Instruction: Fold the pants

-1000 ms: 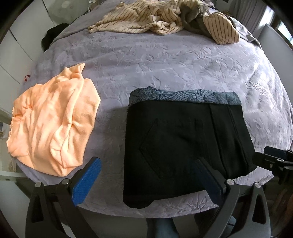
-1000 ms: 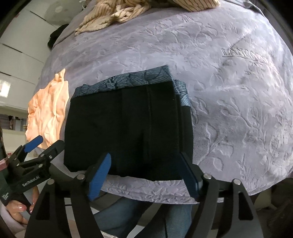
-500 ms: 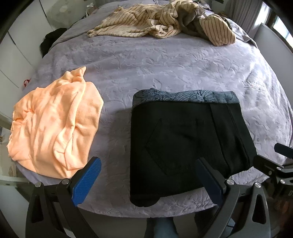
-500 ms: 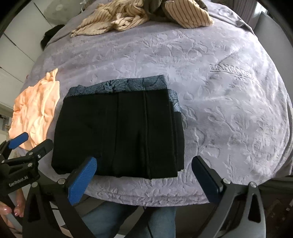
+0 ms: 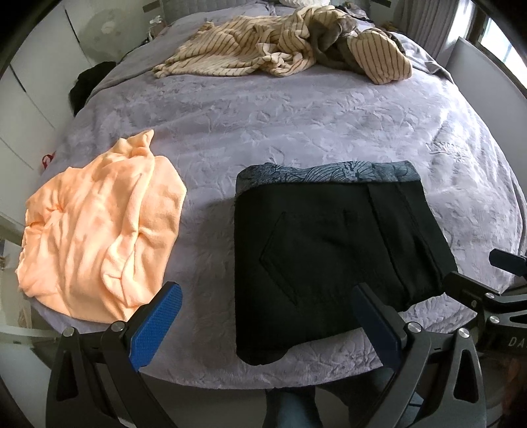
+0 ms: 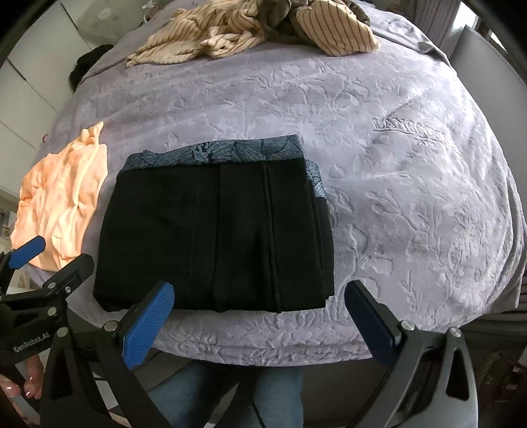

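Black pants [image 5: 329,250] [image 6: 214,237] lie folded into a flat rectangle near the bed's front edge, with a blue patterned fabric edge [image 5: 329,173] showing along the far side. My left gripper [image 5: 266,316] hovers open above the front edge, its right finger over the pants' near corner, nothing held. My right gripper [image 6: 260,312] is wide open just in front of the pants, with nothing between its blue pads [image 6: 148,322]. Each gripper shows at the side of the other's view.
The bed [image 5: 296,125] wears a lilac embossed cover. An orange garment [image 5: 95,230] [image 6: 62,204] lies crumpled at the left. Striped beige clothing [image 5: 280,52] [image 6: 250,29] is heaped at the far end. A person's jeans-clad legs [image 6: 230,391] stand at the bed's front edge.
My right gripper opened wide and drew back from the pants' front edge, letting go of them. The left gripper stayed open and hardly moved.
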